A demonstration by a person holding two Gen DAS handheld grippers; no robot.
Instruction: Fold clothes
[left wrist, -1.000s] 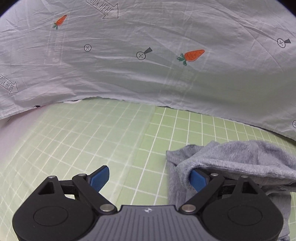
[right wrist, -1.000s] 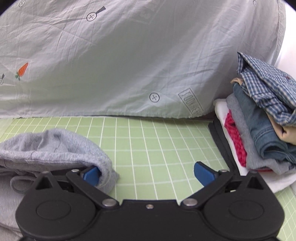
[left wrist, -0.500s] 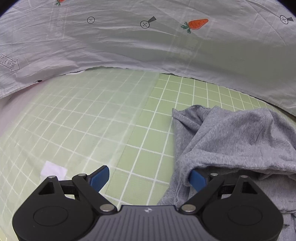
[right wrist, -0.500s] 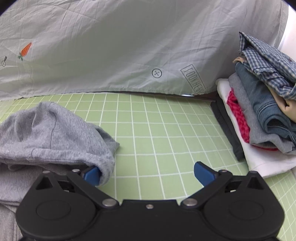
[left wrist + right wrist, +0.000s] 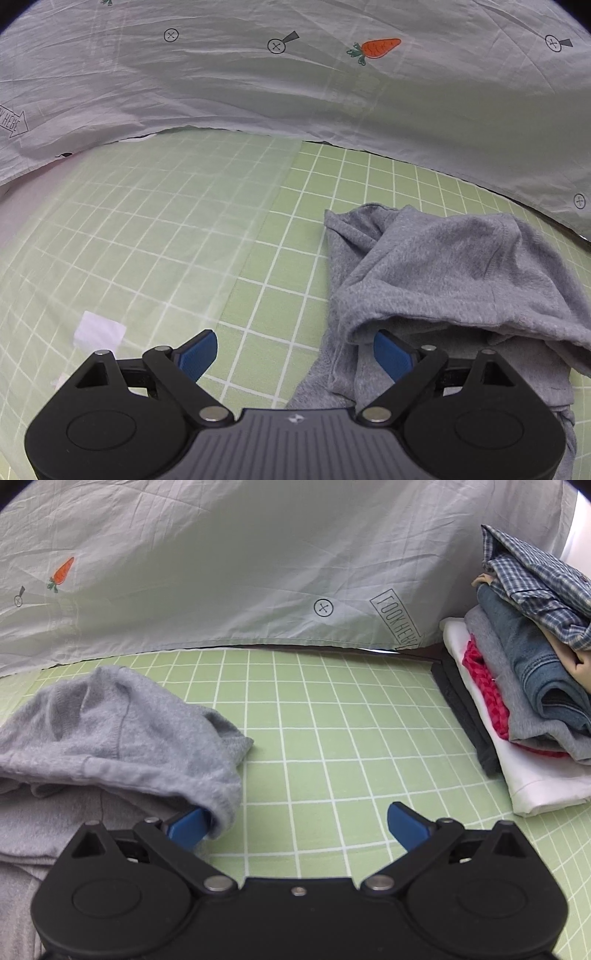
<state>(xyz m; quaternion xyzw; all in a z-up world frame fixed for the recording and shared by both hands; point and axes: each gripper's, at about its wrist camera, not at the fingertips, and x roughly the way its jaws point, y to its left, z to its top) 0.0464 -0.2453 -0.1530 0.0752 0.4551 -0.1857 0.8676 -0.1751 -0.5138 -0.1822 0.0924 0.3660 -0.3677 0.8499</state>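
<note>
The green grid mat is viewed steeply and closely from both wrists; the grey garment and printed sheet are shared.

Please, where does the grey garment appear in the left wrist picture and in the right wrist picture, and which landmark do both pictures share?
Left wrist: the grey garment fills the lower right, draped over the right-hand pad.
Right wrist: the grey garment fills the lower left, draped over the left-hand pad.
Shared landmark: the carrot-print sheet behind the green grid mat.
</note>
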